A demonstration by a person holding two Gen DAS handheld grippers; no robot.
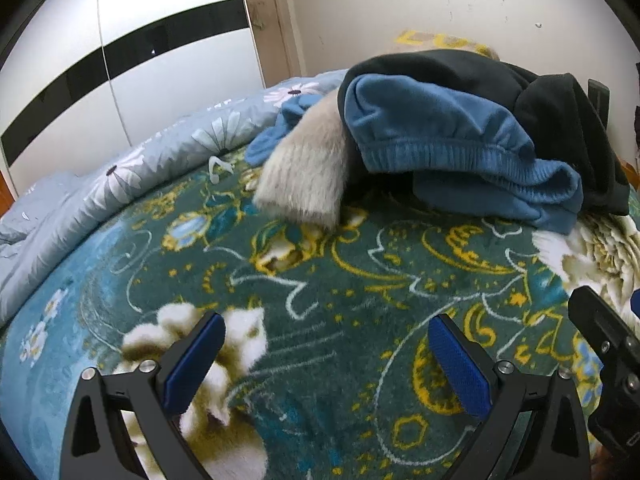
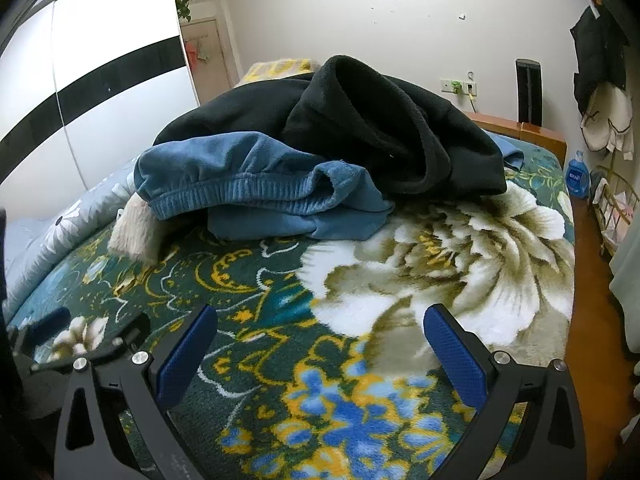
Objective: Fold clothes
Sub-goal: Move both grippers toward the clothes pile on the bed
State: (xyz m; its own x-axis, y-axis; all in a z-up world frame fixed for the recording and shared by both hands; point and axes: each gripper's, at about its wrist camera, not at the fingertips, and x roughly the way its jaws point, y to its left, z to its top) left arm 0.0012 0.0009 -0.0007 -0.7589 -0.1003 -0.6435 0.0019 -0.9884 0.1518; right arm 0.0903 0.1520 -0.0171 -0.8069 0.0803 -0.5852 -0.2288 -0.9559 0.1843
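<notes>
A heap of clothes lies on the bed ahead of both grippers. A blue fleece garment (image 1: 440, 132) with a ribbed hem lies in front, a black fleece garment (image 1: 560, 120) is draped over it, and a cream fuzzy piece (image 1: 308, 176) sticks out at the left. The right wrist view shows the blue garment (image 2: 256, 176), the black garment (image 2: 360, 120) and the cream piece (image 2: 136, 232). My left gripper (image 1: 326, 340) is open and empty above the blanket, short of the heap. My right gripper (image 2: 320, 332) is open and empty too. It shows at the right edge of the left wrist view (image 1: 608, 360).
The bed is covered by a green floral blanket (image 1: 320, 280). A light blue daisy duvet (image 1: 120, 172) is bunched along its left side. A white and black wardrobe (image 1: 120, 60) stands at the left. A wooden footboard (image 2: 520, 132), a blue bottle (image 2: 576, 178) and a wire rack (image 2: 616, 208) are at the right.
</notes>
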